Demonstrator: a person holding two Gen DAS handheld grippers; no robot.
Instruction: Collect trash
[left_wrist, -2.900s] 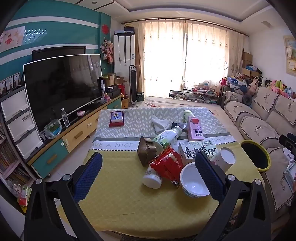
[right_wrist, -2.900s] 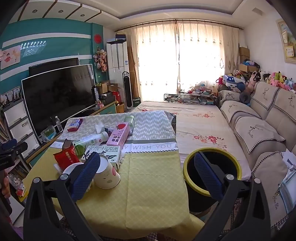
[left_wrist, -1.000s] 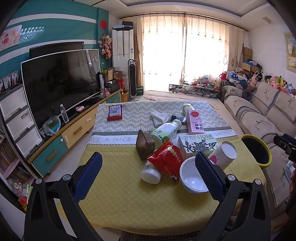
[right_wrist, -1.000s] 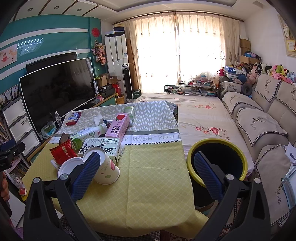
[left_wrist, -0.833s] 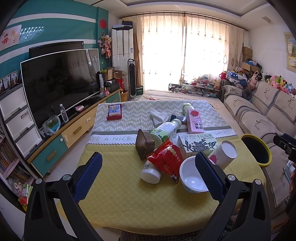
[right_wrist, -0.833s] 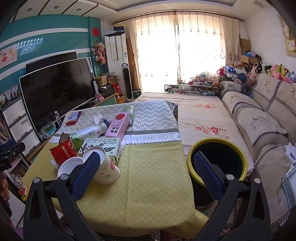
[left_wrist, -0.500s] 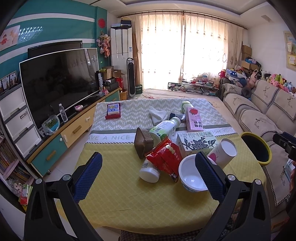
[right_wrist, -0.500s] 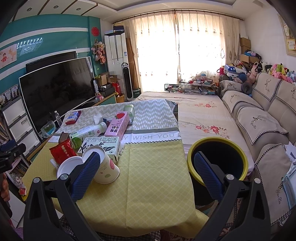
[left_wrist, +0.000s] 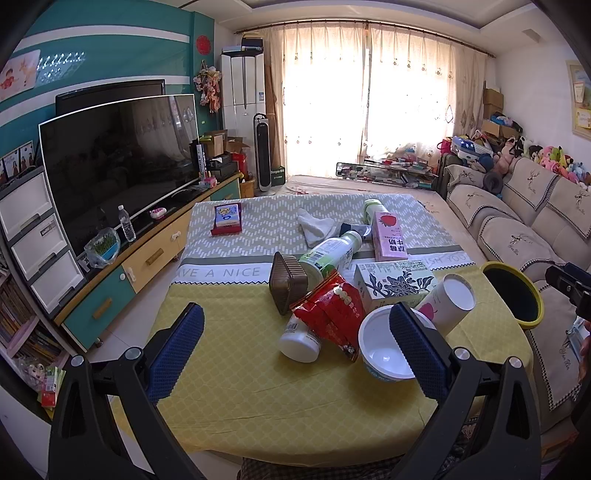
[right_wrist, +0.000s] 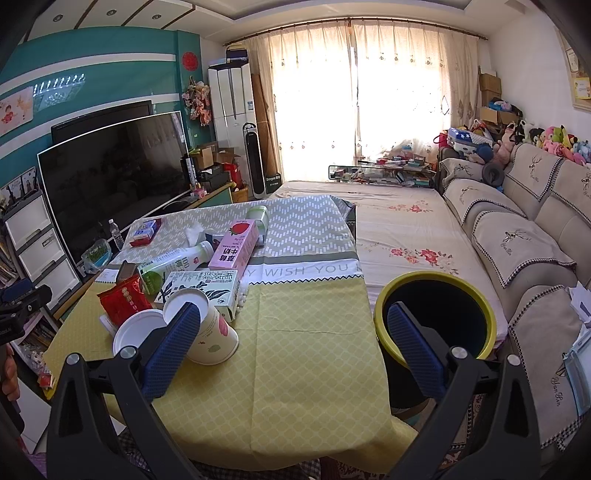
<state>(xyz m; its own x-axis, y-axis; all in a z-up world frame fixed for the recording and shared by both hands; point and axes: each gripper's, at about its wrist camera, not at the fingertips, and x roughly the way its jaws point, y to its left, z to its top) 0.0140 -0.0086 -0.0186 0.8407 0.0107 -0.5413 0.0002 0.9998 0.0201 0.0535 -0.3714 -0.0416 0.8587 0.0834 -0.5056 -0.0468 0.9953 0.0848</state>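
Note:
Trash is piled on the yellow tablecloth: a red snack bag, a white bowl, a tipped paper cup, a white bottle, a green-labelled bottle, a flowered carton and a pink milk carton. My left gripper hangs open above the table's near side, nothing between its fingers. My right gripper is also open and empty, with the paper cup behind its left finger. The yellow-rimmed black bin stands on the floor beside the table's right edge.
A red-and-blue box and a white cloth lie at the table's far end. The TV on its cabinet lines the left wall, and a sofa the right. A floral mat covers the floor between table and sofa.
Both grippers stay open and drift only slightly: the left view has crept nearer the trash pile. Nothing on the table has moved.

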